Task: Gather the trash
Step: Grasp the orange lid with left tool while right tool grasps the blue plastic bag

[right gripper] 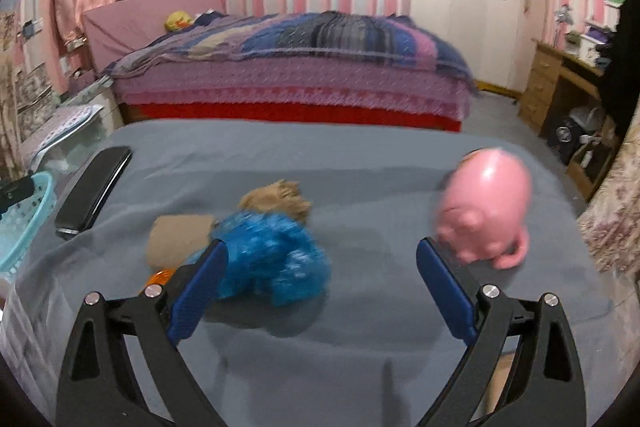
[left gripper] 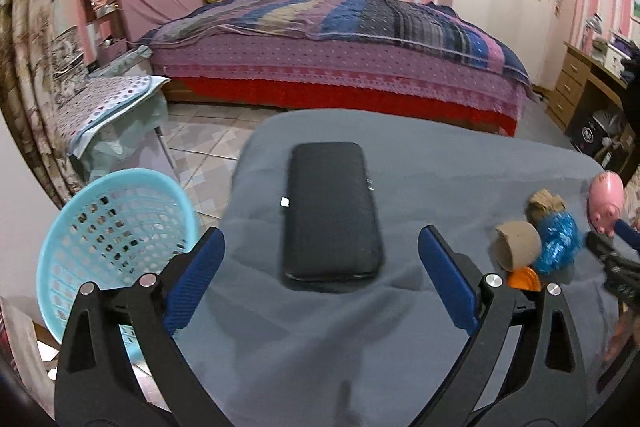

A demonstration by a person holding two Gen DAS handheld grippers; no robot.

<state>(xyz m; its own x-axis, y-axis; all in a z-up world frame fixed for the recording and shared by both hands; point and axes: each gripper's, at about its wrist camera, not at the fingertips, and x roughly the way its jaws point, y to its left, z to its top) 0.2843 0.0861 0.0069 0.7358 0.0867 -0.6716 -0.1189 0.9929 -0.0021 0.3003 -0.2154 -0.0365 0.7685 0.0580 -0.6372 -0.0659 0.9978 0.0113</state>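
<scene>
- Two grippers are working here: I am holding the left gripper [left gripper: 320, 267] spread wide and empty over the black case [left gripper: 330, 211], and the right gripper [right gripper: 322, 279] equally wide, empty, nearing the trash.
- Four trash pieces are lying clustered on the grey cloth [right gripper: 360, 167]: blue crumpled plastic [right gripper: 272, 259], brown paper wad [right gripper: 280, 201], cardboard tube [right gripper: 176, 239], orange scrap [right gripper: 158, 277].
- One pink piggy bank [right gripper: 486, 207] is standing apart, probably a keeper.
- One turquoise basket [left gripper: 112, 247] is waiting beside the table's left edge, handy for drops.
</scene>
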